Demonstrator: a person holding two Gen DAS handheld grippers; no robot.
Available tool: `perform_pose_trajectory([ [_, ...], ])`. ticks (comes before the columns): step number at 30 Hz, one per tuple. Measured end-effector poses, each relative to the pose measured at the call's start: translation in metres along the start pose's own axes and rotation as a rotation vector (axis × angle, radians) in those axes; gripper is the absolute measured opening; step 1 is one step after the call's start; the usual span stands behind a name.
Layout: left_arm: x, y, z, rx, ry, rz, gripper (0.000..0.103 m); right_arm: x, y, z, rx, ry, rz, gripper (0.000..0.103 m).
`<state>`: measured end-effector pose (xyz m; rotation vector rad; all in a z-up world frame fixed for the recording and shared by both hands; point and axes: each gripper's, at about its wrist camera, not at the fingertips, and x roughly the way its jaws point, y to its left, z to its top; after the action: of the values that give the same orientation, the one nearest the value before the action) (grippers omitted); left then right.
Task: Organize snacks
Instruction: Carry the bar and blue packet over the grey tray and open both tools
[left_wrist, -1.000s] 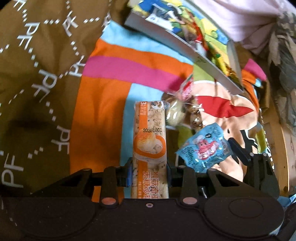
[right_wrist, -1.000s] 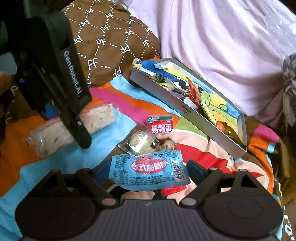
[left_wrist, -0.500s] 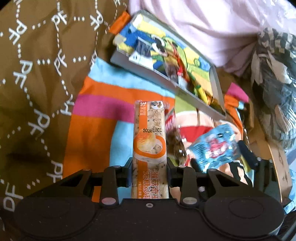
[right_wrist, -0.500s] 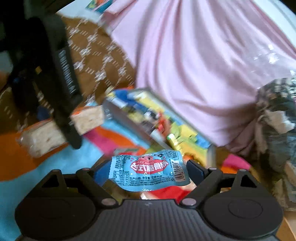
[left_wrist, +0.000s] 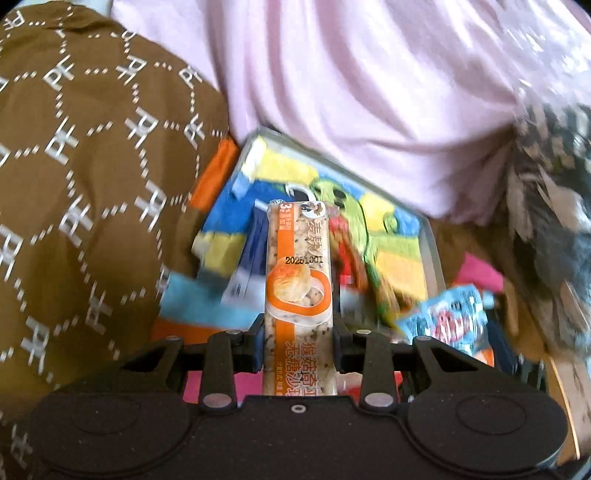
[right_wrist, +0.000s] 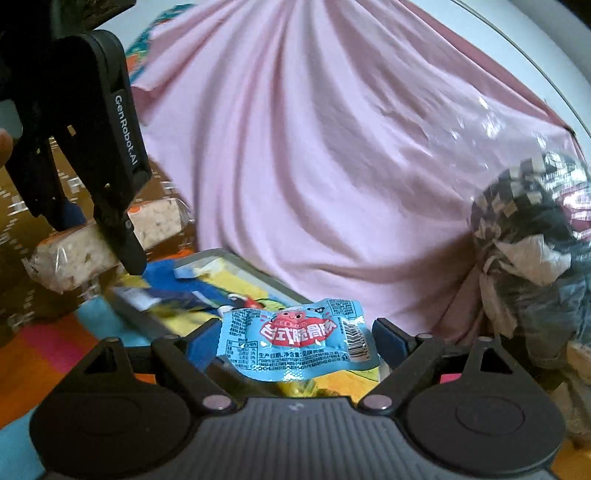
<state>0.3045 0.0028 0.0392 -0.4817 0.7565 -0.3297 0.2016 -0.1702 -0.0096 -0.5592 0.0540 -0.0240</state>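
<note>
A snack bar (left_wrist: 298, 284) is pinched by the left gripper (left_wrist: 298, 345) and a blue packet (right_wrist: 295, 343) by the right gripper (right_wrist: 295, 345) above the tray (left_wrist: 430, 251); release inside its rim is likely needed next.

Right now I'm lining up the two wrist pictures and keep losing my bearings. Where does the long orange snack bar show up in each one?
Left wrist view: the orange snack bar stands centre frame, clamped by the left gripper, pointing at the tray.
Right wrist view: the bar is at the left edge, seen side-on, crosswise in the left gripper.
Shared landmark: the tray with the cartoon picture, below the pink cloth.
</note>
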Motion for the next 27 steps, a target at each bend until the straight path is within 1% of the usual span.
perform_pose_trajectory([
  [3, 0.019, -0.007, 0.016, -0.021, -0.016, 0.019, 0.035, 0.015, -0.009, -0.001, 0.024, -0.002, -0.01, 0.09],
  [6, 0.039, -0.017, 0.028, -0.013, -0.03, 0.048, 0.035, 0.033, -0.018, -0.005, 0.044, 0.003, -0.02, 0.09],
  [8, 0.055, -0.024, 0.033, 0.0, -0.03, 0.065, 0.035, 0.045, -0.025, -0.007, 0.089, 0.028, -0.023, 0.09],
  [12, 0.081, -0.033, 0.037, 0.028, -0.001, 0.093, 0.035, 0.065, -0.041, -0.014, 0.213, 0.095, -0.001, 0.09],
  [14, 0.095, -0.037, 0.037, 0.05, 0.011, 0.104, 0.035, 0.071, -0.046, -0.017, 0.25, 0.115, 0.007, 0.09],
  [17, 0.111, -0.039, 0.035, 0.048, 0.027, 0.107, 0.035, 0.08, -0.05, -0.021, 0.277, 0.142, 0.027, 0.09],
  [24, 0.125, -0.035, 0.036, 0.044, 0.02, 0.135, 0.036, 0.09, -0.052, -0.029, 0.308, 0.183, 0.047, 0.092],
  [25, 0.125, -0.035, 0.037, 0.044, 0.02, 0.138, 0.037, 0.091, -0.052, -0.03, 0.316, 0.188, 0.05, 0.092],
  [27, 0.124, -0.036, 0.038, 0.042, 0.015, 0.151, 0.043, 0.091, -0.053, -0.03, 0.329, 0.194, 0.054, 0.092],
])
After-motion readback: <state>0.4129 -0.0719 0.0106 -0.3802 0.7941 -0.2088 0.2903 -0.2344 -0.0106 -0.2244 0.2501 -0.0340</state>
